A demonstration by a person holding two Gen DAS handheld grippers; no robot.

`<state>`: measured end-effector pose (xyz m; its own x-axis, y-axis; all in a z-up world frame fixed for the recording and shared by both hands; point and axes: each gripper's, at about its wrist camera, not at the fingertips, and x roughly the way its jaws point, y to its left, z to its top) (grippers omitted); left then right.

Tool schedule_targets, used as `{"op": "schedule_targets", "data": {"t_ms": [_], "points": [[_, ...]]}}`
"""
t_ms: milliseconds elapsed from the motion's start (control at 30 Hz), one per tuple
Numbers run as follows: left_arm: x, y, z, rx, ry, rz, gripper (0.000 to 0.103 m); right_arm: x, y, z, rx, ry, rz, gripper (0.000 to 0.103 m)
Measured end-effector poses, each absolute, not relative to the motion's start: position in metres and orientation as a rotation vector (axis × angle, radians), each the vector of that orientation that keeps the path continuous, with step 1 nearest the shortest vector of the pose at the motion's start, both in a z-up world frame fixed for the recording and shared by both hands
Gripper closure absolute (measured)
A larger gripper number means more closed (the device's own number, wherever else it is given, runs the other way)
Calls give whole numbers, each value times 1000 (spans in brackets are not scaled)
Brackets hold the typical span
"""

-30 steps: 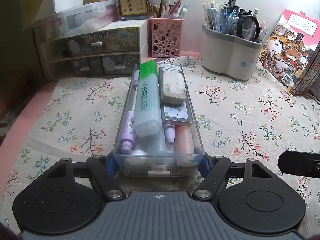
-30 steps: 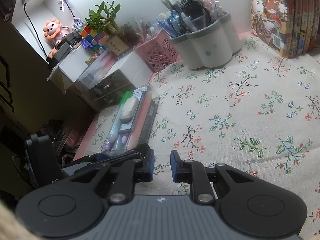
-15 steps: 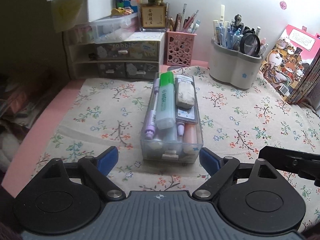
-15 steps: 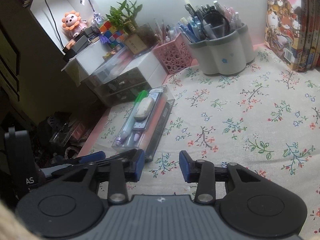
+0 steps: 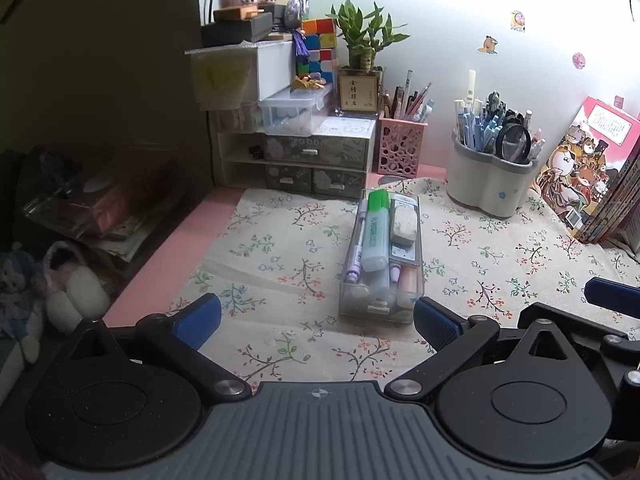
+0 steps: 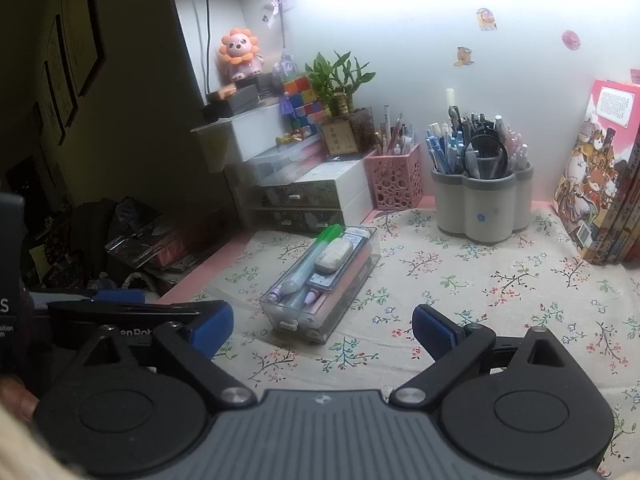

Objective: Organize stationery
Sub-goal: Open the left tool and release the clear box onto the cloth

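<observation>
The left tool (image 5: 316, 320) stood released, its blue pads spread wide with nothing between them; its jaws had just been opening, letting go of the clear plastic drawer tray (image 5: 380, 264) that they clasped by its near end a second before. The right tool (image 6: 322, 326) had likewise just been opening and held nothing. Both had drawn back from the tray, so it looked smaller than a second earlier.

The tray rested alone on the floral-cloth tabletop (image 5: 280, 248), at about 1 o'clock from the left tool. Its long axis ran from 6 to 12 o'clock in the left view, toward the white drawer cabinet (image 5: 312, 156). A green-capped highlighter (image 5: 376, 232) and a smudged white eraser (image 5: 404, 228) lay lengthwise inside.

I judged the tray had been set down, its placement finished.
</observation>
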<state>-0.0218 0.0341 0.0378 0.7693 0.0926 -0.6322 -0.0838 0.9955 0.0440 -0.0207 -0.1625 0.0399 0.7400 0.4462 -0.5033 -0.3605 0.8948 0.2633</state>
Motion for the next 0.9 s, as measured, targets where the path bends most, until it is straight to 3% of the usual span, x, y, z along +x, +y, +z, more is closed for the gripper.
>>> {"op": "schedule_targets", "data": {"t_ms": [900], "points": [[-41,22,45,21,691,57,5,-26,-175,32,158,621,398,14]]}}
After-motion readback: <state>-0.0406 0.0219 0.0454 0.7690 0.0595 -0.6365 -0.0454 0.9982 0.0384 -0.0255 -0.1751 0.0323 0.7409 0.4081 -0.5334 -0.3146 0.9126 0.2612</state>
